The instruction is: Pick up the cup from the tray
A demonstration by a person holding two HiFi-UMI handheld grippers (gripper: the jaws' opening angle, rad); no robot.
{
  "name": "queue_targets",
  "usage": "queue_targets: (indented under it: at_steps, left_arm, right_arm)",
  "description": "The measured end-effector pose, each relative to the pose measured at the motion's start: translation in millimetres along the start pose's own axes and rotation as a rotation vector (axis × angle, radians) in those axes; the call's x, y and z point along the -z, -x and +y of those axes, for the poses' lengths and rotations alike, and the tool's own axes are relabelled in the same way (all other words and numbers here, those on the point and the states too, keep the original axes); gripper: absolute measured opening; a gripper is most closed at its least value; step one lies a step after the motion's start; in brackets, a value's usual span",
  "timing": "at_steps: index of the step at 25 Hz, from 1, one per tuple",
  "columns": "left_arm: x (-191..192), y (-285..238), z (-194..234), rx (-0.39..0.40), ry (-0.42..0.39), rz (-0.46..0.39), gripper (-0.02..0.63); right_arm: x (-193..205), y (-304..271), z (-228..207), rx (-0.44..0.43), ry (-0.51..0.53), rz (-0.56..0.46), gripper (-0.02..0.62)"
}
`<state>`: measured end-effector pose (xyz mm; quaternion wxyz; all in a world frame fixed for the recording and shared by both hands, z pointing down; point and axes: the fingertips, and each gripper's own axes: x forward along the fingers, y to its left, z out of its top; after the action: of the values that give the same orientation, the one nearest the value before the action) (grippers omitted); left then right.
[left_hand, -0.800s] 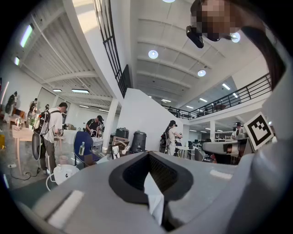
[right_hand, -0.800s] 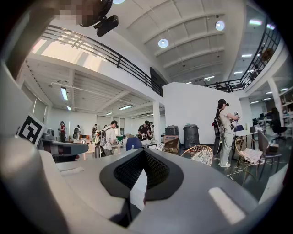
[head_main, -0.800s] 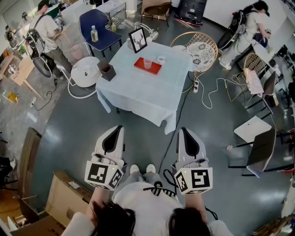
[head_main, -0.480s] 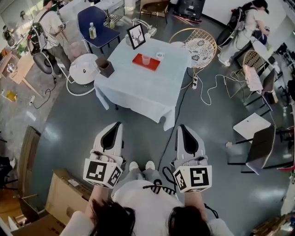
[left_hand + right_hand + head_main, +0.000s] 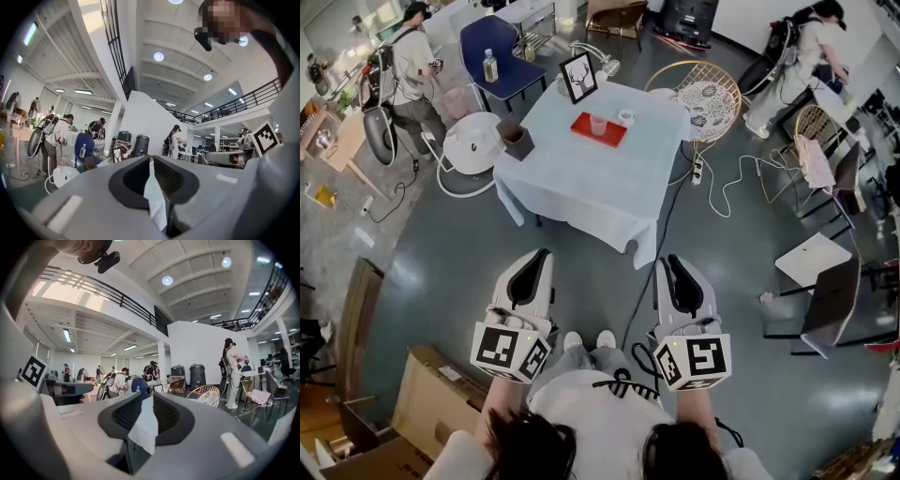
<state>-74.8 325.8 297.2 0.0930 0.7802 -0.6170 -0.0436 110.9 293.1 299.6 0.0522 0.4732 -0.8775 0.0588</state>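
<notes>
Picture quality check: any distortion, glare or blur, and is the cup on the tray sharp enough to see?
Head view: fisheye bending at the edges, even light, pale sheen on the floor; the cup on the red tray is tiny but sharp. Left gripper view: black vignette, ceiling lights bloom. Right gripper view: same fisheye, near jaws soft, background clear.

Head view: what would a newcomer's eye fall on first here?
The table under a pale blue cloth stands at the upper middle, with a red tray carrying cups on it. At the bottom, the left gripper and the right gripper point towards it, both shut.
</notes>
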Motion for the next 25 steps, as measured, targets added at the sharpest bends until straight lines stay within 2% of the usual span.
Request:
queue_targets:
  at_steps: [2, 3, 4, 9, 14, 18, 23, 25]
  left_arm:
    - [4.8, -3.1, -3.3, 0.042, 0.013, 0.008, 0.097]
    - [6.1, -5.1, -6.1, 0.065, 0.008, 0.018, 0.124]
    - [6.3, -7.5, -8.7, 0.080, -0.005, 0.031, 0.136]
    - [7.9, -23.7, -22.4, 0.125, -0.064, 0.060, 0.227]
    - [8.1, -42.7, -24.0, 0.104, -0.070, 0.063, 0.236]
    - [22.4, -51.1, -25.5, 0.099, -0.059, 0.104, 0.238]
    - [31.6, -73.2, -14.6, 0.083, -0.057, 0.123, 0.238]
    - [28.5, -86.2, -4.5, 0.076, -0.064, 0.111, 0.238]
  right_arm:
    - [-5.6, -1.4, 3.2, -0.047, -0.003, -0.043, 0.219]
    - [-10.0, -1.7, 3.8, -0.063, -0.001, -0.071, 0.263]
    - [-14.0, -2.0, 2.9, -0.068, 0.001, -0.094, 0.276]
    - [-16.9, -8.6, -9.9, -0.091, -0.008, -0.106, 0.282]
    - [-12.9, -23.8, -24.8, -0.117, -0.011, -0.095, 0.282]
    - [-12.4, -40.6, -28.4, -0.173, -0.015, -0.077, 0.282]
    - [-16.7, -60.8, -31.8, -0.169, 0.045, -0.096, 0.284]
    - [-16.1, -73.8, -33.5, -0.171, 0.032, -0.097, 0.292]
